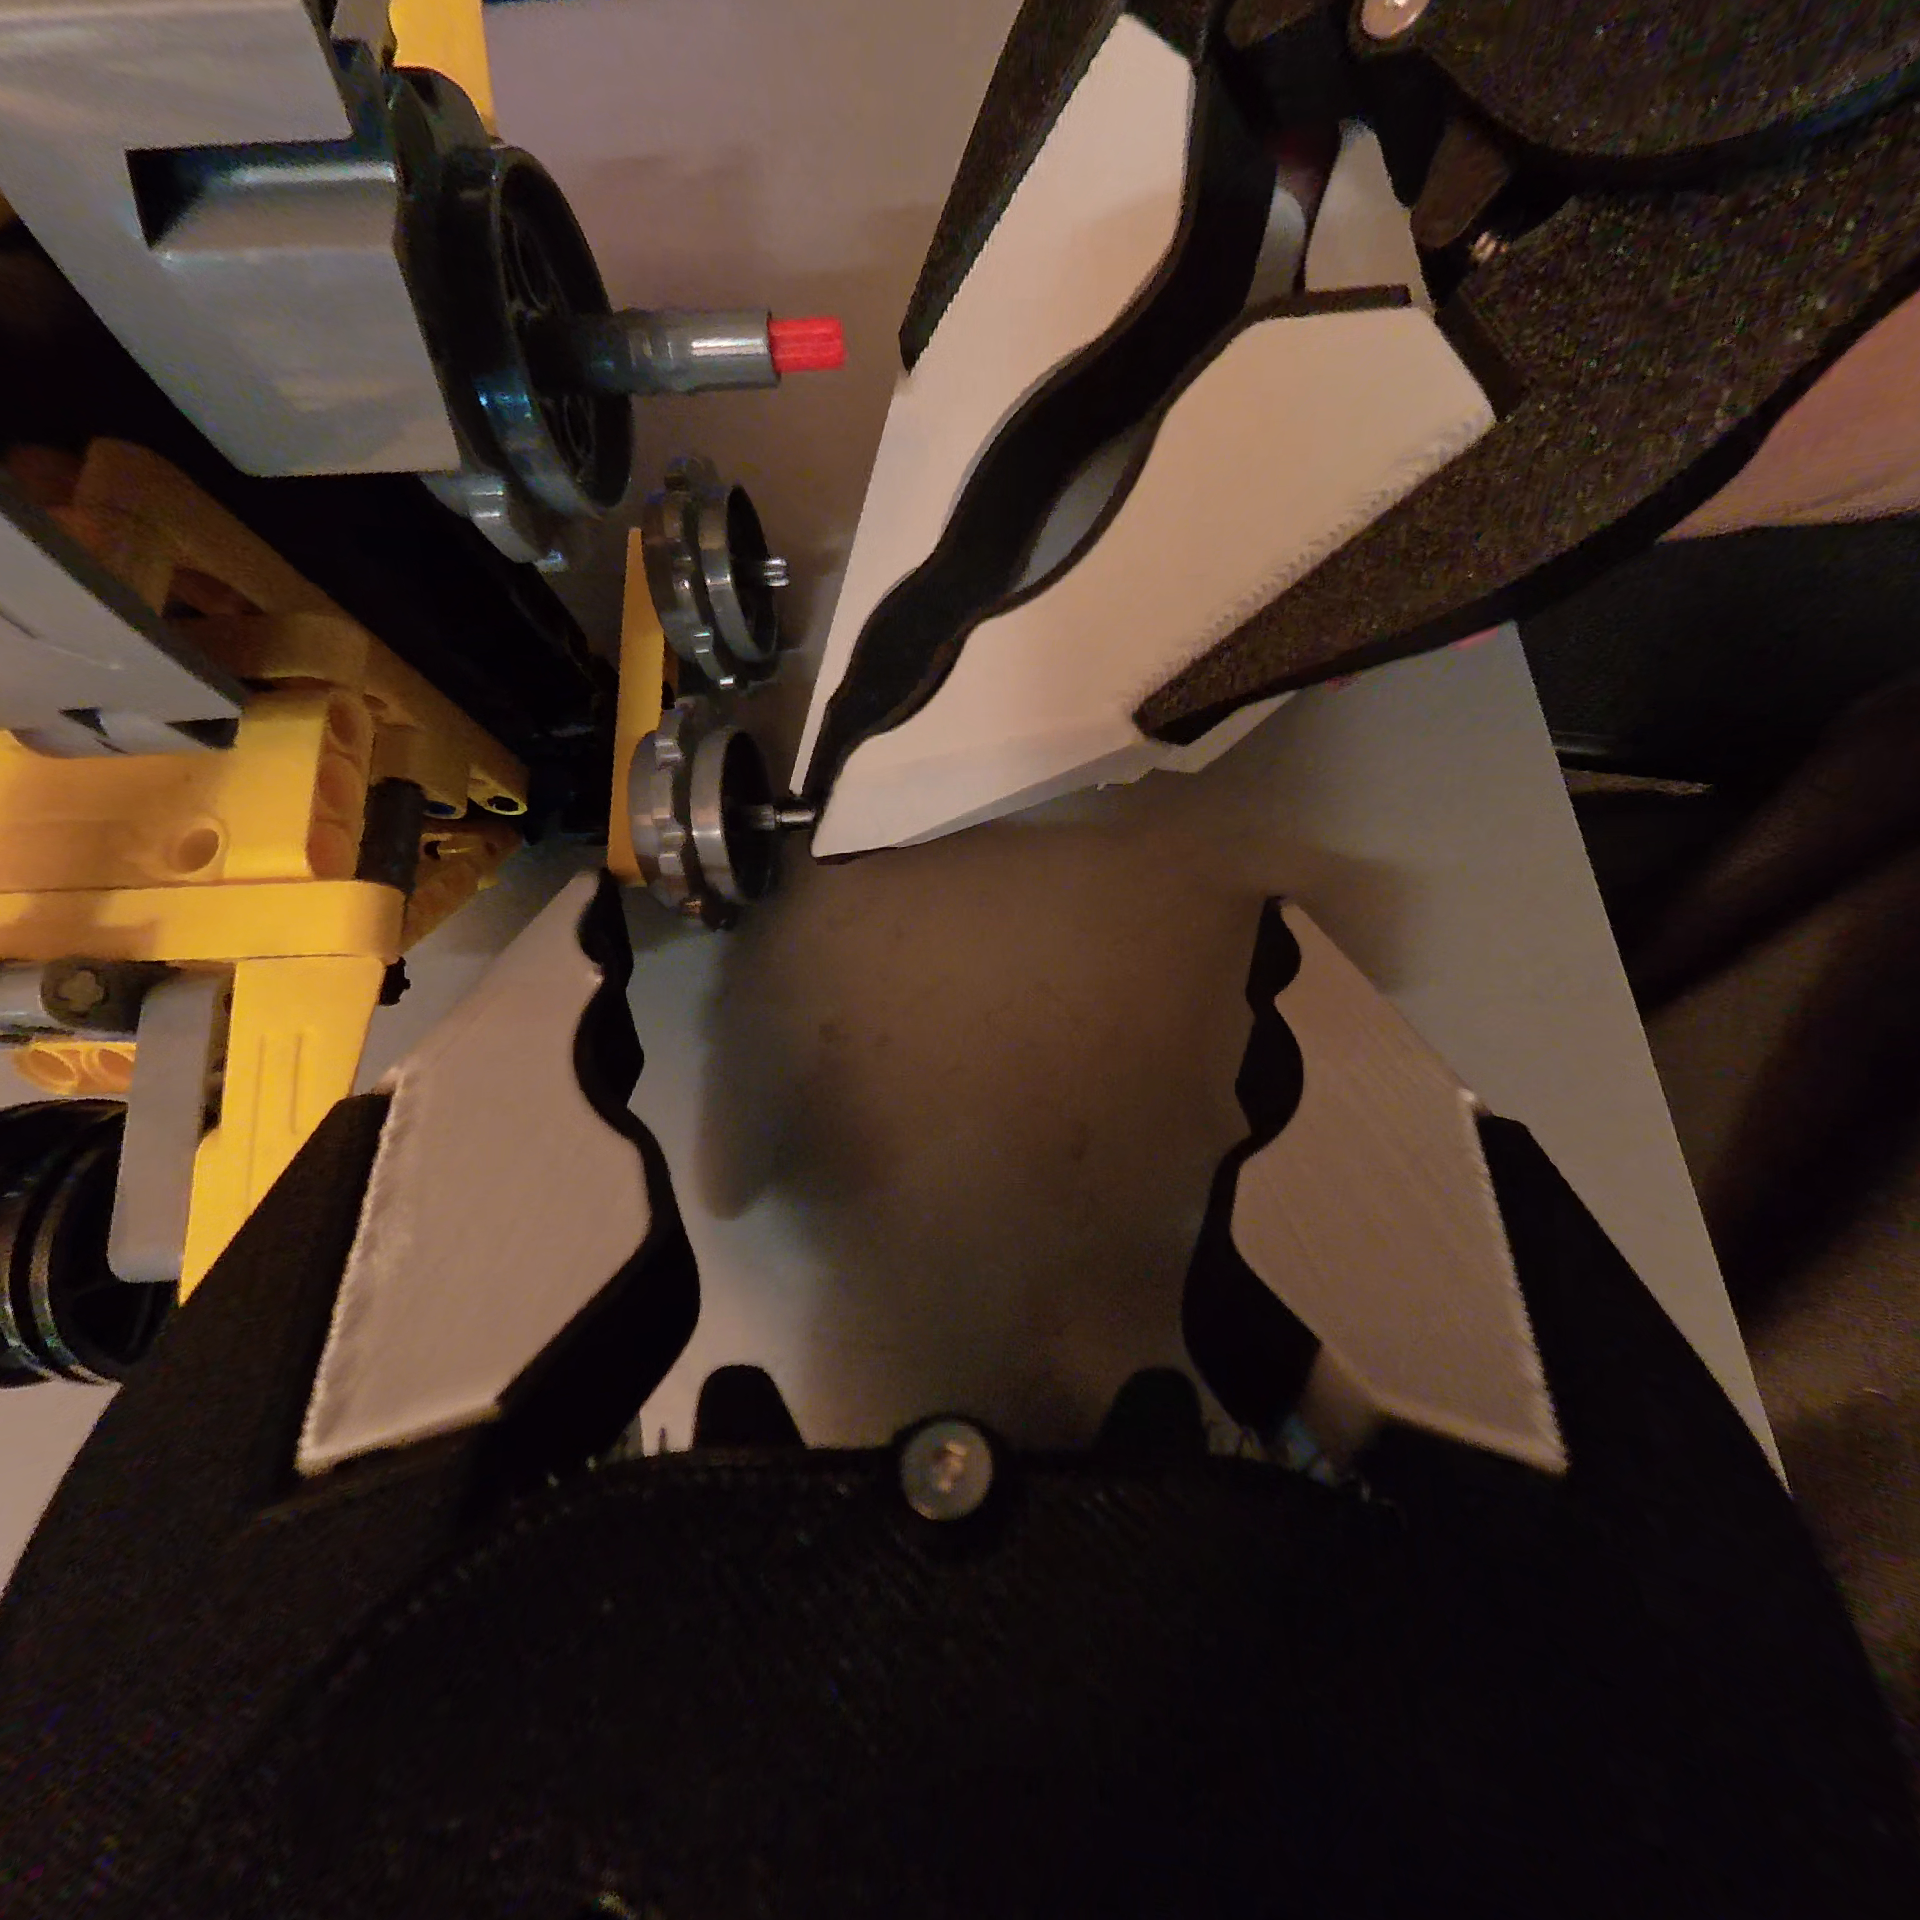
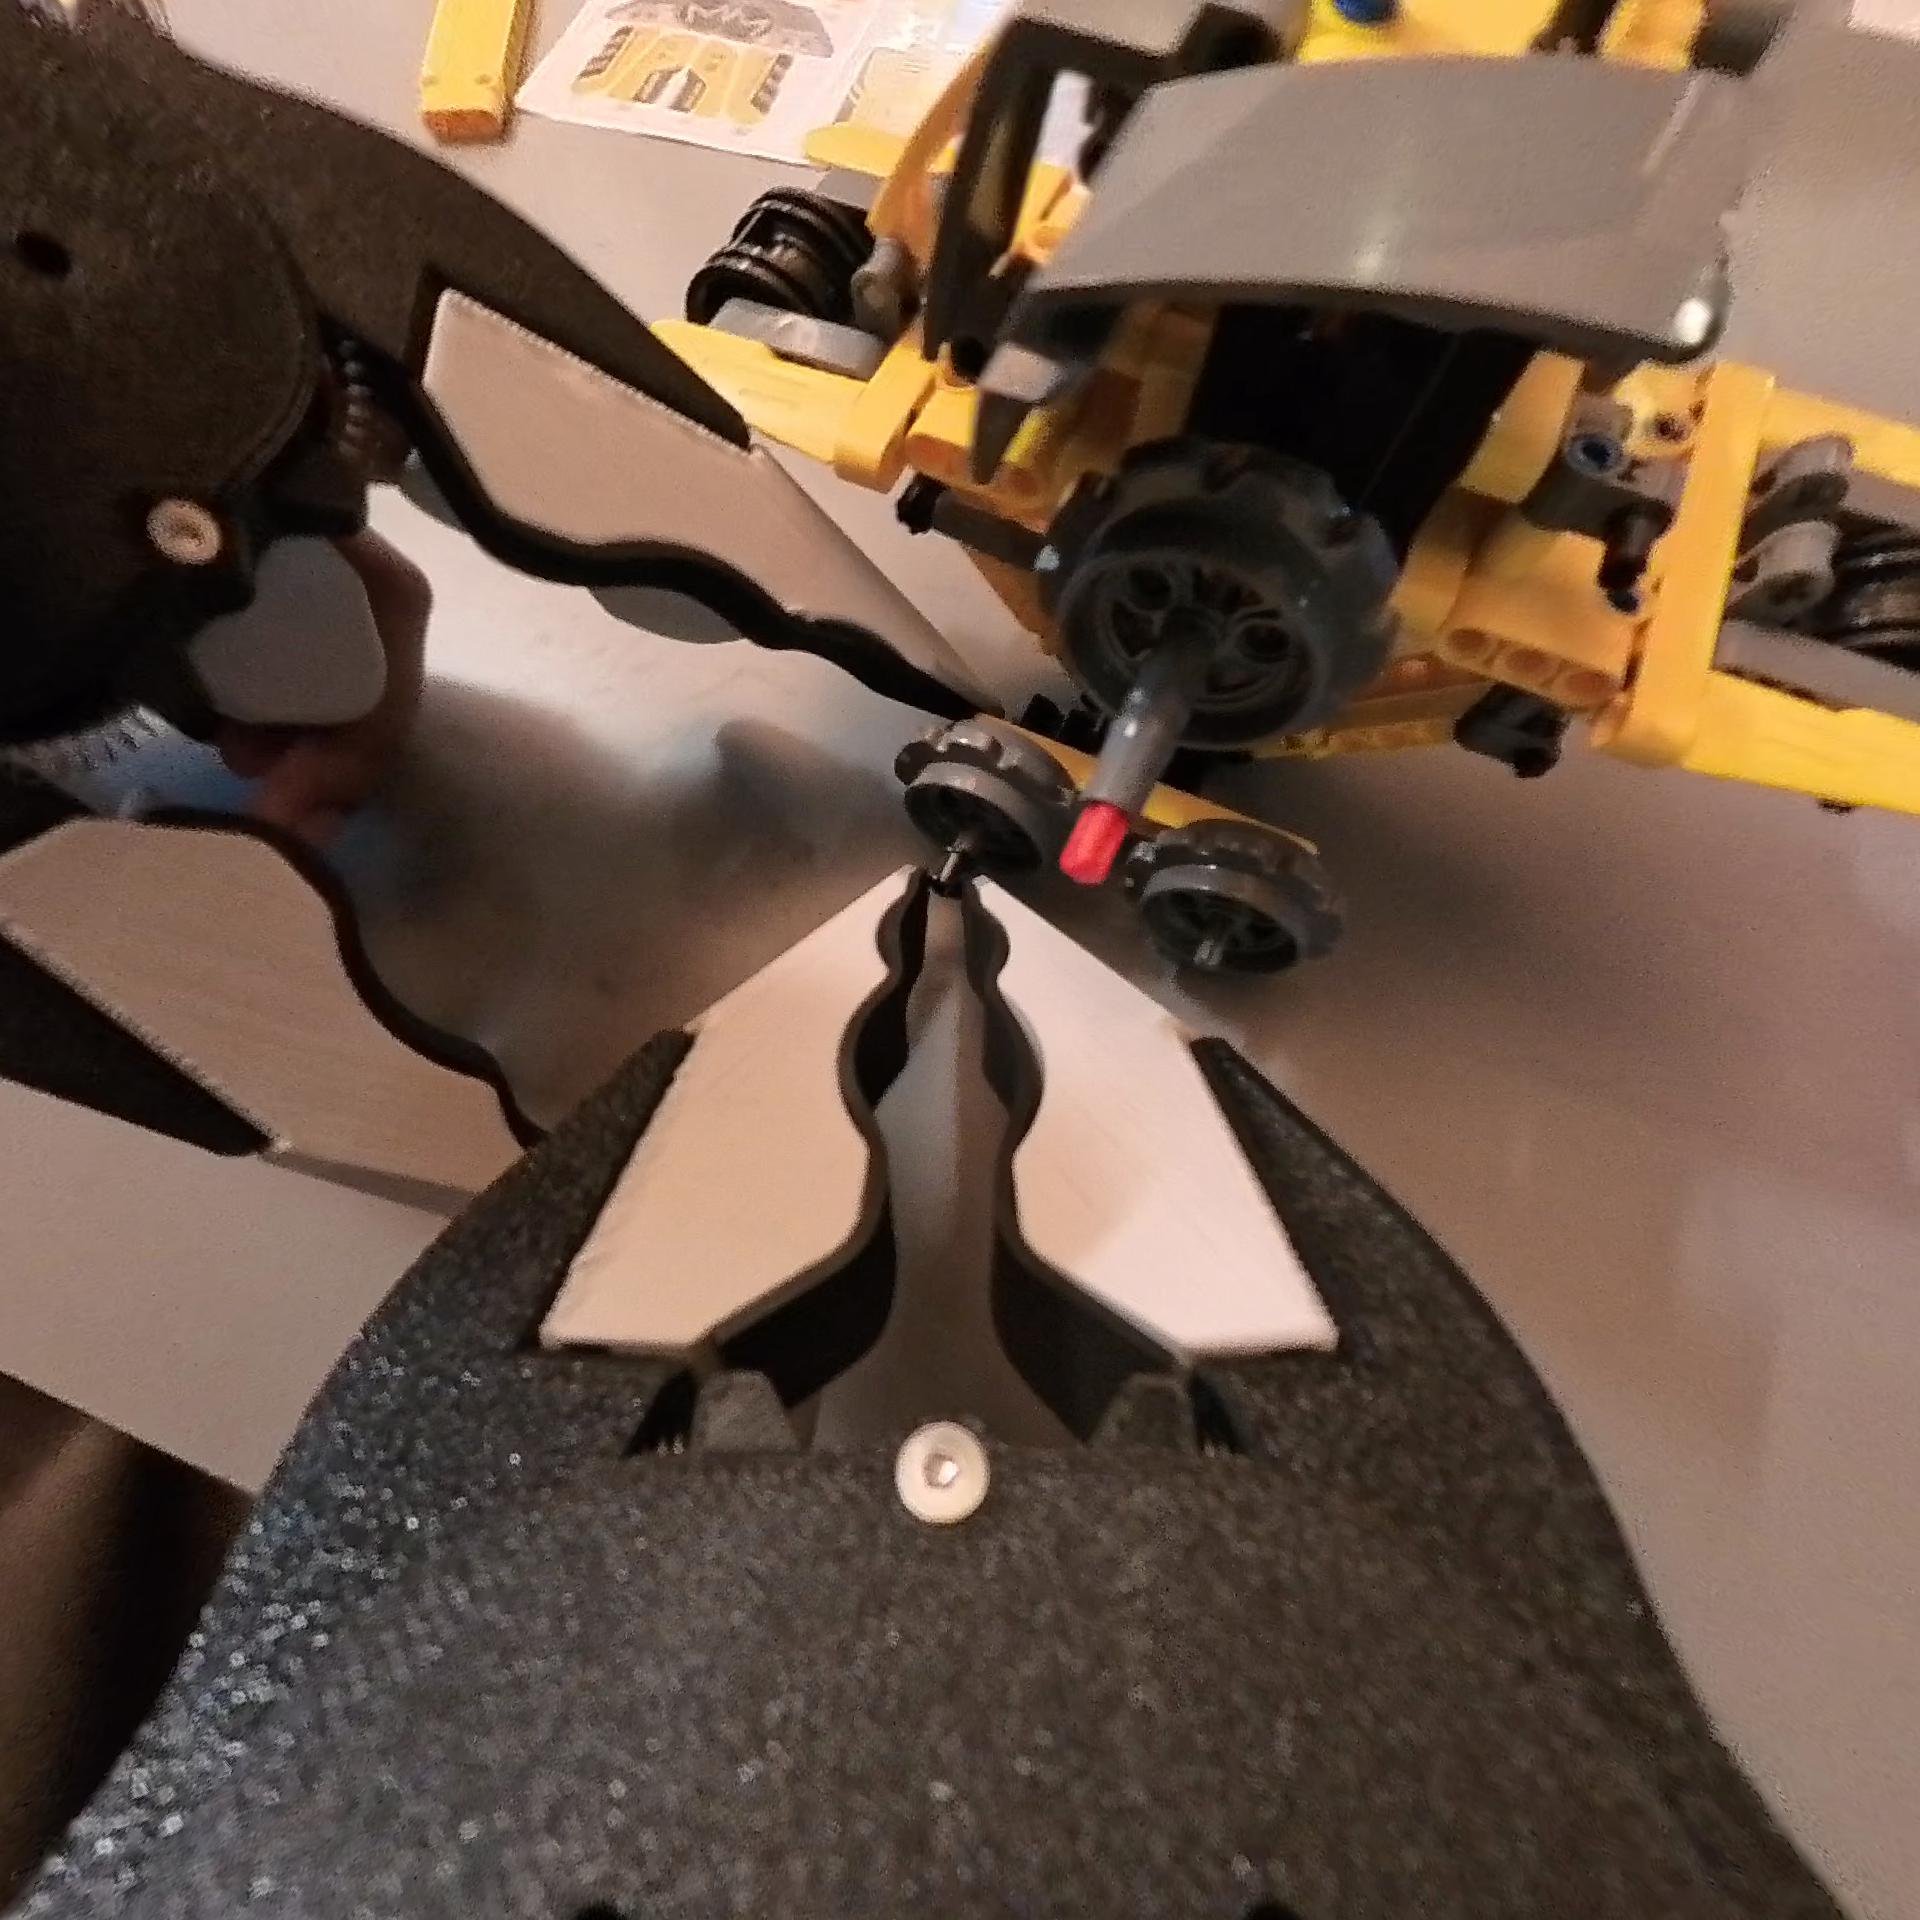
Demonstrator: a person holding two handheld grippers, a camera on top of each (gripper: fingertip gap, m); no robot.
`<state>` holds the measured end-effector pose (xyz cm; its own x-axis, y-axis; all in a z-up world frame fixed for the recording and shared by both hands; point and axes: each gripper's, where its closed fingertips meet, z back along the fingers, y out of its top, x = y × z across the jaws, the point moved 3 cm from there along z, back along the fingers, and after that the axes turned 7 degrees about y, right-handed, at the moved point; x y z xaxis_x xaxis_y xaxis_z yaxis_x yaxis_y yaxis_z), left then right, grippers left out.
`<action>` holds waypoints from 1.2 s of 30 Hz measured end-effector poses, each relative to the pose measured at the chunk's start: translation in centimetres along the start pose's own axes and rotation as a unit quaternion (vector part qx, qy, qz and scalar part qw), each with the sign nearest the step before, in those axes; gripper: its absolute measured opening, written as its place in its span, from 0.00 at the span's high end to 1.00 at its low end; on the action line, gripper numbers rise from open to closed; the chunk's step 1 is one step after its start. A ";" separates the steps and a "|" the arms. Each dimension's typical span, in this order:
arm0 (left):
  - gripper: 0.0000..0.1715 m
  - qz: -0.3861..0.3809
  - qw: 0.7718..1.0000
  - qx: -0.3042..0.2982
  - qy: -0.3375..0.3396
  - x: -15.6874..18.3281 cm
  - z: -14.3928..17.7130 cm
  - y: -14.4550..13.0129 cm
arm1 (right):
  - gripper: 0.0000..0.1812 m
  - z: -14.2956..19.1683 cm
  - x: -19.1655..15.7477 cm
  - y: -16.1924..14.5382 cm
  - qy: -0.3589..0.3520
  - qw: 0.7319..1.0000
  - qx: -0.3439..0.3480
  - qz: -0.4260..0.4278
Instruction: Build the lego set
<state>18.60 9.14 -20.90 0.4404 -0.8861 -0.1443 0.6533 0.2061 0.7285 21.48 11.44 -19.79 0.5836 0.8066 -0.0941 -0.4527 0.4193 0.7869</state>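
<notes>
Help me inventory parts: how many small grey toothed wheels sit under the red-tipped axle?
2: one at the right gripper tips, pin pinched; the other beside it, free. More may be hidden.

grey table (image 2: 1558, 1143) — yellow brick-built vehicle (image 2: 1538, 582), printed sheet (image 2: 707, 73), yellow beam (image 2: 473, 62)

Both wrist cameras close, low over table; views cross, sharing small grey wheels (image 1: 707, 810) (image 2: 977, 805).

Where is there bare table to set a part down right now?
Bare table lies right of the two small grey wheels, before the yellow model. Another patch sits between the open left gripper fingers. Crowded: where the right gripper pinches the wheel pin.
</notes>
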 end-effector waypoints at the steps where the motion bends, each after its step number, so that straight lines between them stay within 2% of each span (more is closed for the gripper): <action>1: 0.33 0.000 1.000 0.000 0.000 0.0 0.0 0.0 | 0.97 0.0 0.0 0.0 0.008 1.000 0.002 -0.010; 6: 0.33 -0.001 1.000 0.000 0.000 0.0 0.0 0.0 | 0.97 0.0 0.2 0.0 0.041 0.998 0.006 -0.045; 12: 0.33 -0.001 1.000 0.001 0.002 0.1 -0.1 0.0 | 0.97 -0.3 0.2 0.3 0.005 1.000 -0.003 0.005; 20: 0.33 0.000 1.000 0.001 0.003 0.1 -0.1 0.0 | 0.97 -0.5 0.3 0.5 0.018 1.000 0.000 -0.009; 24: 0.39 0.014 1.000 -0.004 0.014 -0.5 -0.3 0.0 | 0.96 -0.4 0.1 0.4 0.003 1.000 -0.002 0.014; 28: 0.40 0.030 0.999 -0.008 0.012 -0.7 -0.4 -0.1 | 0.85 0.0 -0.2 -0.3 -0.006 0.998 -0.015 0.057; 36: 0.58 0.029 0.999 0.000 0.042 -1.7 -0.2 -0.1 | 0.91 1.5 0.1 -0.1 -0.020 0.993 0.023 0.115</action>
<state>17.89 10.73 -20.86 0.5271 -0.8352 -0.1568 0.6252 0.2561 0.7372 22.58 10.84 -18.92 0.4945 0.8616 0.1150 -0.5460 0.2050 0.8123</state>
